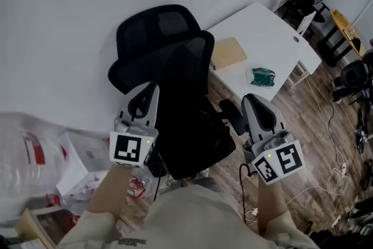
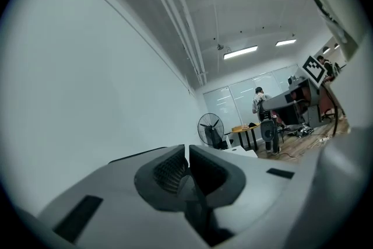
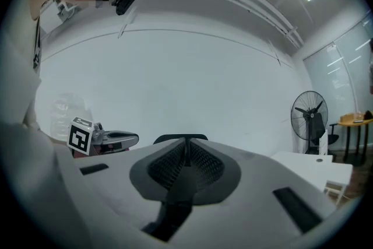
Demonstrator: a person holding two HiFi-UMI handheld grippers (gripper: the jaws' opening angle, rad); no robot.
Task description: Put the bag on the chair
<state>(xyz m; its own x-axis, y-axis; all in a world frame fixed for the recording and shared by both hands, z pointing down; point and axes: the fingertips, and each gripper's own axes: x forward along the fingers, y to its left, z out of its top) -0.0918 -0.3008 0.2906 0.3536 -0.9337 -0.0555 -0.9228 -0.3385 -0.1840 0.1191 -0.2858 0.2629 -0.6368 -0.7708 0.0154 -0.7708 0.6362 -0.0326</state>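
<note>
Both sets of jaws are pressed together with nothing between them; your left gripper [image 1: 150, 89] and right gripper [image 1: 250, 98] hang level either side of the black chair [image 1: 169, 55]; bag [image 1: 192, 137] reads as the dark bulk on the seat, outline hard to separate.

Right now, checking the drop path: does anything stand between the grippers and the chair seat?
Nothing visible. The left gripper and right gripper, shut, empty, flank the chair; its black surface hides detail.
</note>
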